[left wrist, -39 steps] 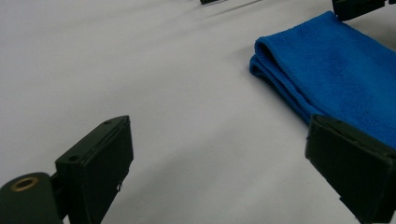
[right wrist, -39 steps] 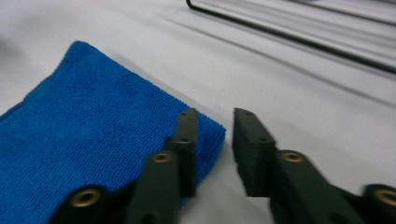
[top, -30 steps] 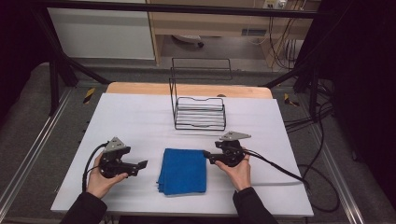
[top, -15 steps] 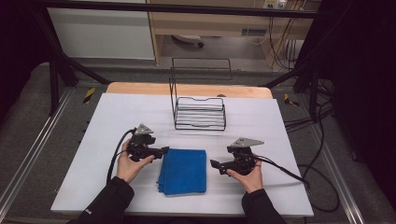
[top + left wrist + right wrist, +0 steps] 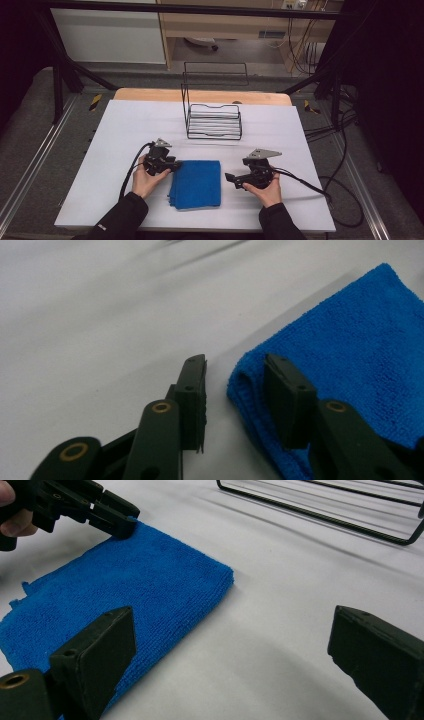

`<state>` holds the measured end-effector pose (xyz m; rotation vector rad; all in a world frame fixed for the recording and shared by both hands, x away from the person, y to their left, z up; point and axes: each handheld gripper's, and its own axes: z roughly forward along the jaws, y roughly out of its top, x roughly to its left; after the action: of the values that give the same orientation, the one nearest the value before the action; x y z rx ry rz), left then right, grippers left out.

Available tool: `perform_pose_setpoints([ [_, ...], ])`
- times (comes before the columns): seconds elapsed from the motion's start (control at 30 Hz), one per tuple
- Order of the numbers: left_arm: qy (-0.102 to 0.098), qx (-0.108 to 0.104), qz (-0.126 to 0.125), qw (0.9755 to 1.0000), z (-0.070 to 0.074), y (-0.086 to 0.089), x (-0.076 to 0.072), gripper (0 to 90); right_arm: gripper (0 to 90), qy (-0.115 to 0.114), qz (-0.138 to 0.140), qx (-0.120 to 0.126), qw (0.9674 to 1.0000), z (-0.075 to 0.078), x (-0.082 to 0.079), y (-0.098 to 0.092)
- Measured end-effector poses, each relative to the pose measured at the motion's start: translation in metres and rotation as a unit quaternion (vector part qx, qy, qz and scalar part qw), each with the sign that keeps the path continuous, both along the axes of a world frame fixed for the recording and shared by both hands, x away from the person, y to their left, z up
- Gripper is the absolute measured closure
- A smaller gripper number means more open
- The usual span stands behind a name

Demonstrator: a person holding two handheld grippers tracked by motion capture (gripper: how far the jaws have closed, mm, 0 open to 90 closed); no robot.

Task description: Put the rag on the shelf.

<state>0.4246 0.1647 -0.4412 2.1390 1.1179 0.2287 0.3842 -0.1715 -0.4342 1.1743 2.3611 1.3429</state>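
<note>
The folded blue cloth lies flat on the white table near the person's edge, between the two hands, its long axis running from 12 to 6 o'clock in the high view, with the wire rack well apart from it at about 12 o'clock. The coming move likely turns on the cloth's corner at about 10 o'clock: the left gripper is right at that corner and is the nearer one, reaching in from 9 o'clock. Its jaws have just been closing and stand partly drawn in; in the left gripper view the folded edge of the cloth sits between them, one jaw over the cloth, the other on bare table, the pads not yet pressing it. The right gripper waits just off the cloth's 3 o'clock edge, jaws spread wide and holding nothing. The right gripper view shows the layered thickness of the near cloth edge and the left gripper touching the far corner, which the high view leaves too small to judge.
</note>
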Motion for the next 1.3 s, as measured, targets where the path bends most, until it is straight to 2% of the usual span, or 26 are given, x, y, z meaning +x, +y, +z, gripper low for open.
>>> perform_pose_setpoints([
  [0.17,0.000,0.002,-0.003,1.0000,-0.002,-0.003,-0.003,65.6,5.8,-0.001,0.002,-0.004,1.0000,-0.001,0.001,0.000],
  [0.2,0.002,-0.001,-0.005,1.0000,-0.003,-0.003,-0.003,69.0,5.9,-0.001,0.003,-0.004,1.0000,-0.002,0.001,0.001],
  [0.5,0.010,-0.011,-0.010,0.9998,-0.003,-0.006,-0.005,81.7,6.2,0.006,-0.001,0.000,1.0000,-0.003,0.005,0.002],
  [0.67,0.011,-0.008,-0.011,0.9999,-0.003,-0.005,-0.005,82.6,4.3,0.006,-0.011,-0.003,0.9999,-0.003,0.009,0.005],
  [0.87,-0.002,-0.003,-0.009,1.0000,-0.005,-0.007,-0.007,82.7,4.4,0.011,-0.020,-0.008,0.9997,0.000,0.019,0.018],
  [1.03,0.001,-0.006,-0.012,0.9999,-0.005,-0.006,-0.006,82.6,13.3,0.015,-0.015,-0.016,0.9996,0.000,0.024,0.028],
  [1.07,-0.001,-0.006,-0.011,0.9999,-0.005,-0.006,-0.007,82.6,19.4,0.020,-0.016,-0.031,0.9992,-0.002,0.029,0.033],
  [1.1,-0.003,-0.004,-0.011,0.9999,-0.005,-0.006,-0.007,82.6,19.4,0.020,-0.016,-0.031,0.9992,-0.002,0.029,0.033],
  [1.13,-0.004,-0.004,-0.011,0.9999,-0.005,-0.006,-0.007,82.6,25.3,0.020,-0.013,-0.035,0.9991,-0.005,0.034,0.038],
  [1.3,-0.008,-0.010,-0.013,0.9998,-0.006,-0.006,-0.007,82.5,34.2,0.026,-0.018,-0.039,0.9987,-0.011,0.040,0.046],
])
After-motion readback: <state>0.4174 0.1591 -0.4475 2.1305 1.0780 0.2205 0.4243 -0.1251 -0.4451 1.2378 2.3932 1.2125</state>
